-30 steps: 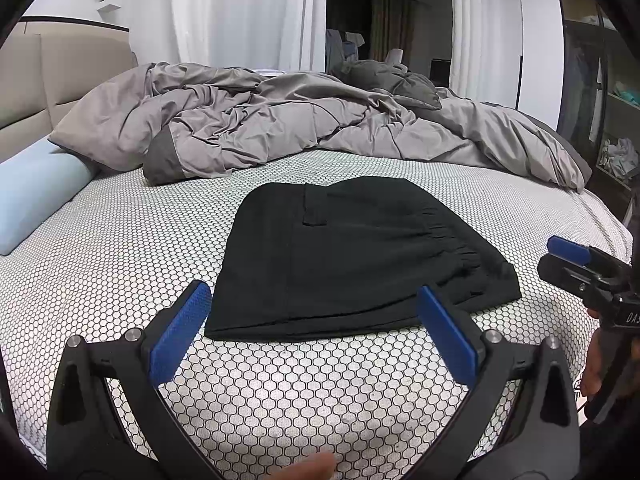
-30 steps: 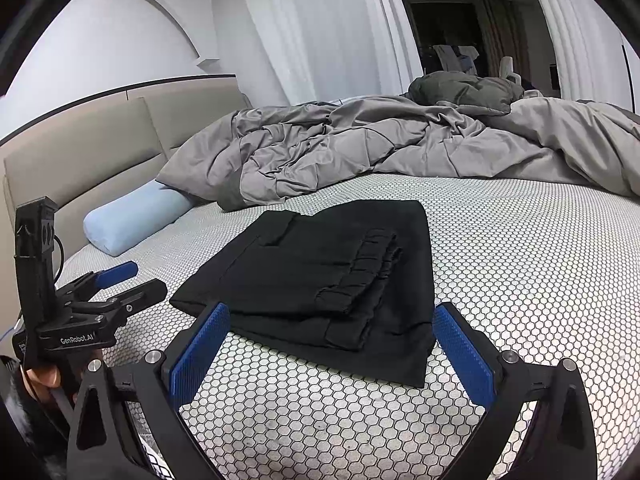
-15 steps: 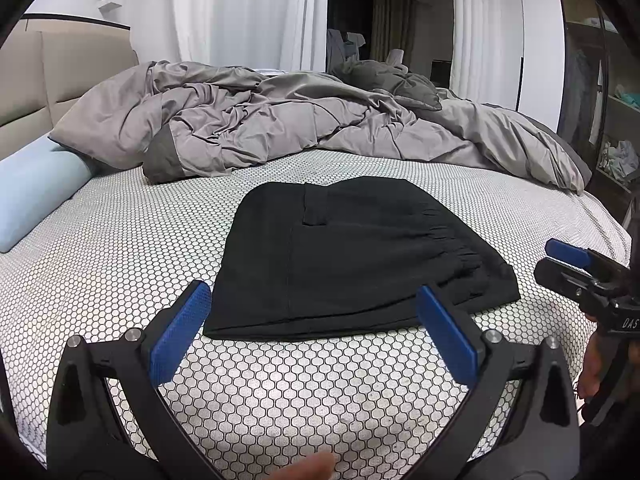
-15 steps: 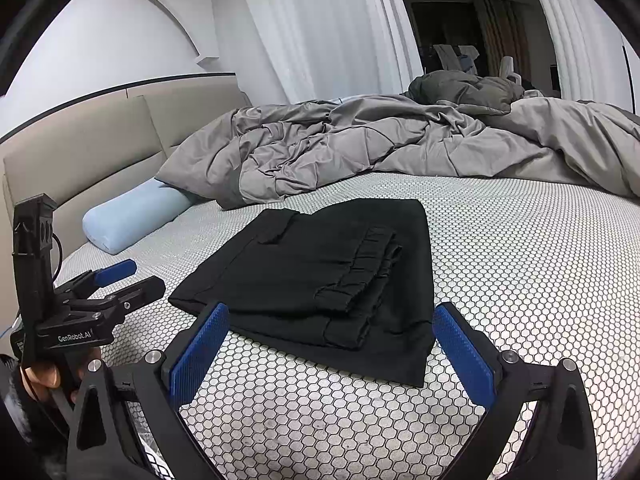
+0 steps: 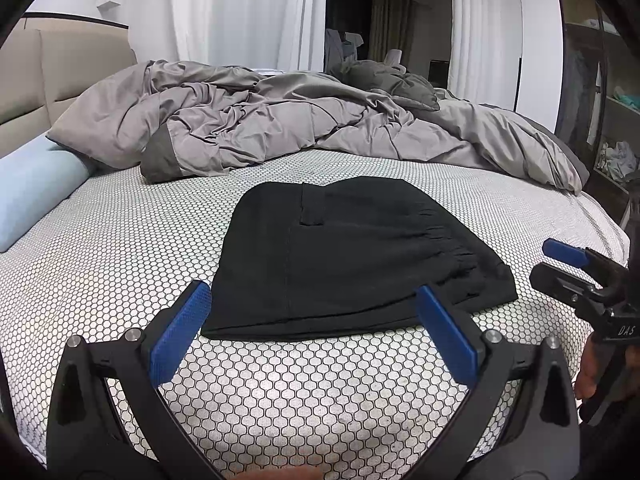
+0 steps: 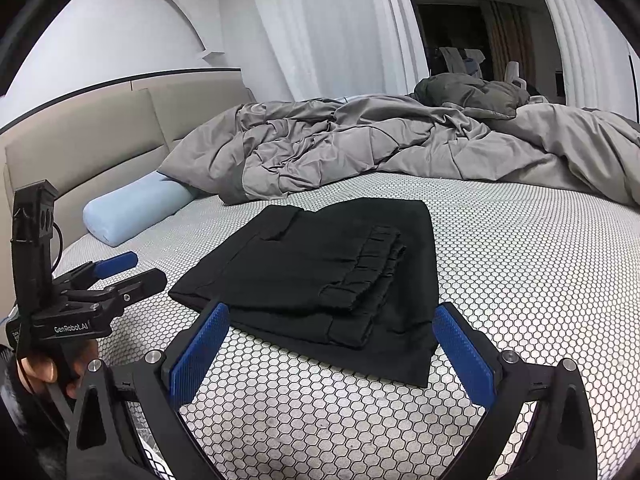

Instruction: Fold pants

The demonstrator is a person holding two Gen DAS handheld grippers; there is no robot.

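Black pants [image 5: 344, 256] lie folded into a flat rectangle on the honeycomb-patterned bed sheet [image 5: 120, 264]; the gathered waistband lies on top in the right wrist view [image 6: 320, 272]. My left gripper [image 5: 312, 320] is open and empty, hovering just before the pants' near edge. My right gripper [image 6: 332, 340] is open and empty, near the pants' near edge. Each gripper shows in the other's view: the right one [image 5: 560, 264] at the right, the left one [image 6: 132, 268] at the left, both clear of the cloth.
A crumpled grey duvet [image 5: 280, 120] lies across the far side of the bed. A light blue bolster pillow [image 6: 132, 208] rests by the beige headboard [image 6: 80, 140]. White curtains hang behind. Shelving [image 5: 616, 132] stands at the right.
Both grippers stay open and empty. The views have shifted only slightly; the pants have not moved.
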